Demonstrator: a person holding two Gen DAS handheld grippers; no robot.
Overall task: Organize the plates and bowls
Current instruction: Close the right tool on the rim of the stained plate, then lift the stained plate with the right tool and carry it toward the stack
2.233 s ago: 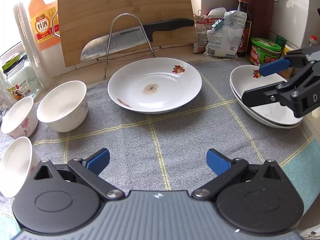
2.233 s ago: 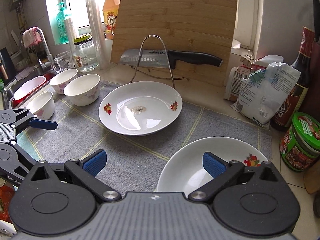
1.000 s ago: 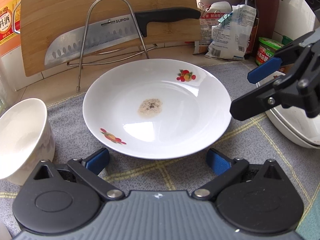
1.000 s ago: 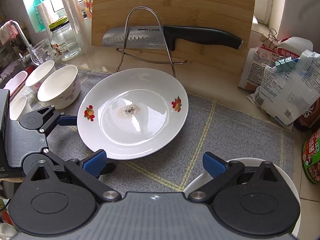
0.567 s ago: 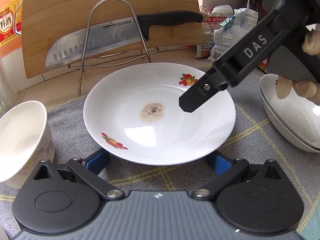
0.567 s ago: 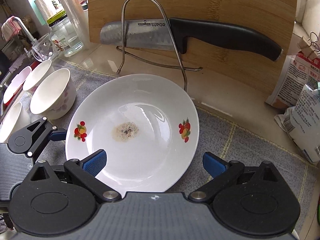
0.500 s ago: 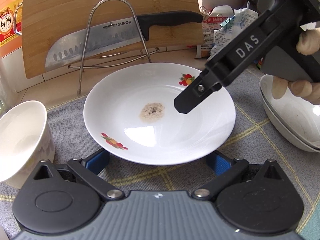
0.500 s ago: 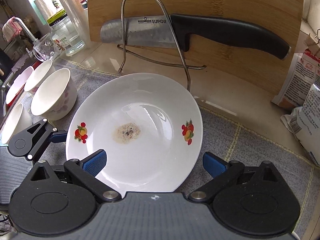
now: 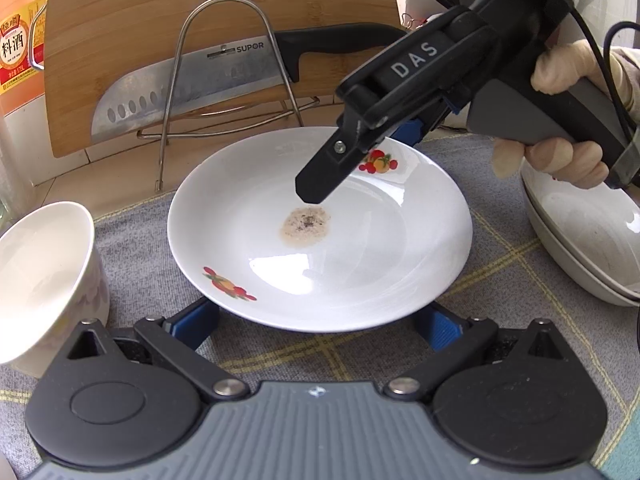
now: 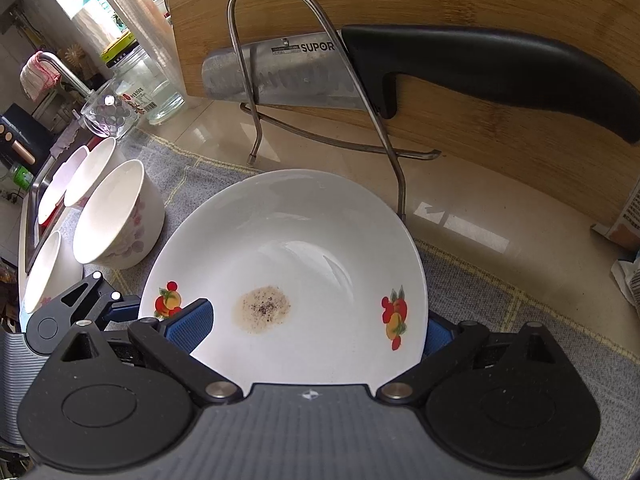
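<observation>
Now plate (image 10: 304, 248) between right hand-held gripper (image 10: 316, 330) fingers

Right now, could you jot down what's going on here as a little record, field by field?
Setting: kitchen counter, grey mat
Main item: white plate with fruit prints and a brownish stain
Left gripper: open, jaws either side of the plate's near edge
Right gripper: open, poised above the plate
Other dishes: stacked plates at the right, bowls at the left
Behind: knife on a wire rack, cutting board
</observation>
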